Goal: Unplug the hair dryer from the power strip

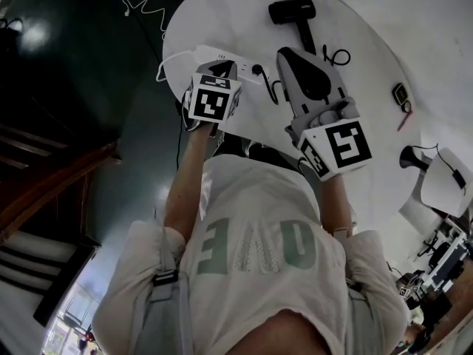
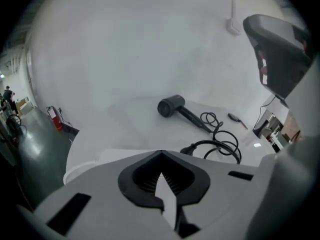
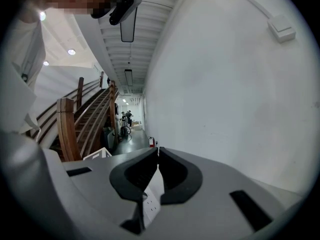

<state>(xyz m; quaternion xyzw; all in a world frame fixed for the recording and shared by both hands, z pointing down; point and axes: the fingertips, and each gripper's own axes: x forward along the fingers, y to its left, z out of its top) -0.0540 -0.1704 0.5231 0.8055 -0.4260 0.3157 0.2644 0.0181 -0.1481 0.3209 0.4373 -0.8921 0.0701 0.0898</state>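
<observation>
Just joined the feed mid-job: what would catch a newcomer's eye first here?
The black hair dryer lies at the far side of the round white table, its cord looping back to the white power strip. The left gripper is over that strip, the right gripper beside it.

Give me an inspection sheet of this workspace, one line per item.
Surface: round white table, mostly bare.
Job's things: black hair dryer lying flat; white power strip; black plug at its end, apparently still in.
Clutter: small dark item and thin red item near the table's edge.
Grippers: left gripper fingers together, nothing held; right gripper the same.
Cables: black cord coiled between dryer and strip; white lead runs off the table.
Surroundings: dark floor, wooden stairs, white wall.
</observation>
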